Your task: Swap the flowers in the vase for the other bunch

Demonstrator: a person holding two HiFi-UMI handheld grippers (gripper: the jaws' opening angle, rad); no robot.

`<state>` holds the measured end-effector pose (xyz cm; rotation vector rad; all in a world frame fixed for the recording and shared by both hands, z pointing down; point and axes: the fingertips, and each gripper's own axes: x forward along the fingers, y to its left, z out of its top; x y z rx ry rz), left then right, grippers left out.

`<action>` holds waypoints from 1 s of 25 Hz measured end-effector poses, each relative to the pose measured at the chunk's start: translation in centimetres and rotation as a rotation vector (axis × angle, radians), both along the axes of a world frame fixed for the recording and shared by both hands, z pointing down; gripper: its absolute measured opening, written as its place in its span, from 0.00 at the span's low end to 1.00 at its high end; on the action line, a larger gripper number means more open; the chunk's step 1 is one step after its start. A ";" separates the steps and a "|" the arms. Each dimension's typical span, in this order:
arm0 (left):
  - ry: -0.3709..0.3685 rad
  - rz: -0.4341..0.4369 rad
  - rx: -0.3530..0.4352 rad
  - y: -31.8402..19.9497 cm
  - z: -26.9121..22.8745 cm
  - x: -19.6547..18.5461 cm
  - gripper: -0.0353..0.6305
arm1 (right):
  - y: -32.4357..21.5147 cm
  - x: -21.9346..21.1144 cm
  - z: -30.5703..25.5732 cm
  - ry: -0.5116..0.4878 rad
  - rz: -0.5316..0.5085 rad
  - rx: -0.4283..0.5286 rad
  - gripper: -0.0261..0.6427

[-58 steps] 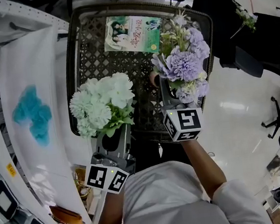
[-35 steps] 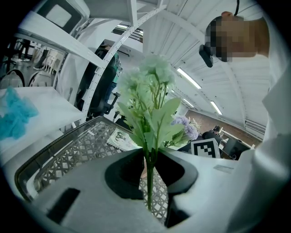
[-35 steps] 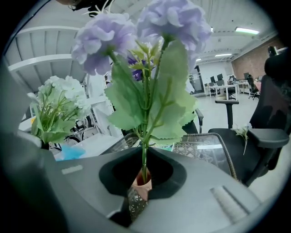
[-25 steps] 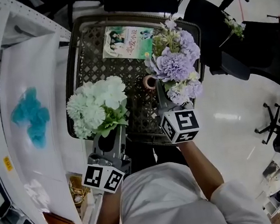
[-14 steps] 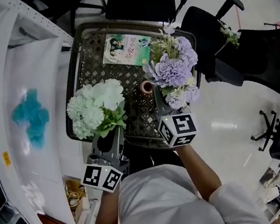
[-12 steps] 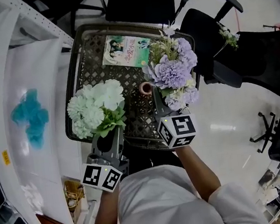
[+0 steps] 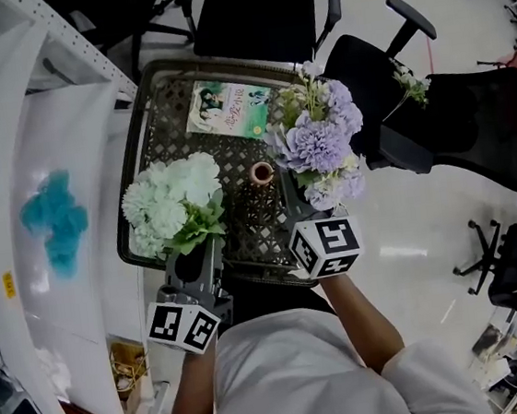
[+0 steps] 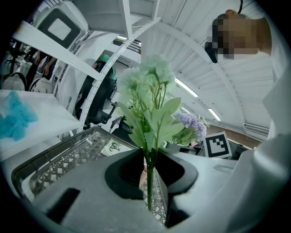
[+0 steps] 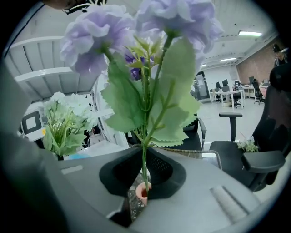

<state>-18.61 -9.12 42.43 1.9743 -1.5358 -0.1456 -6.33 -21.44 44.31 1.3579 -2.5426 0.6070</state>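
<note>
Head view: your left gripper (image 7: 205, 247) clamps the white bunch (image 7: 172, 200), your right gripper (image 7: 294, 208) the purple bunch (image 7: 314, 138), near the vase (image 7: 261, 173) at the centre of the mesh table (image 7: 167, 119).

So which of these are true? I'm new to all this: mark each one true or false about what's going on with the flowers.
1. The left gripper holds the white bunch by its stem. True.
2. The right gripper is empty. False: its jaws are shut on the stem of the purple bunch.
3. The vase lies tipped over on its side. False: it stands upright on the mesh table, between the two bunches as the head view shows them.
4. A booklet lies flat on the table's far side. True.
5. Both bunches rest on the table. False: each is held up in a gripper.
</note>
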 end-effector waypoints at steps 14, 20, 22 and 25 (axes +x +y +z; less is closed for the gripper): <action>0.003 -0.022 0.056 0.6 -1.9 0.4 0.16 | 1.4 0.7 -3.5 -0.011 -0.024 0.022 0.08; 0.012 -0.021 0.063 1.2 -2.5 0.9 0.16 | 2.3 1.2 -5.1 -0.015 -0.038 0.037 0.08; 0.005 -0.010 0.073 1.4 -2.8 1.2 0.16 | 2.8 1.4 -5.7 -0.017 -0.038 0.042 0.08; 0.005 -0.006 0.087 2.0 -3.4 1.8 0.16 | 3.9 1.9 -6.3 -0.021 -0.042 0.047 0.08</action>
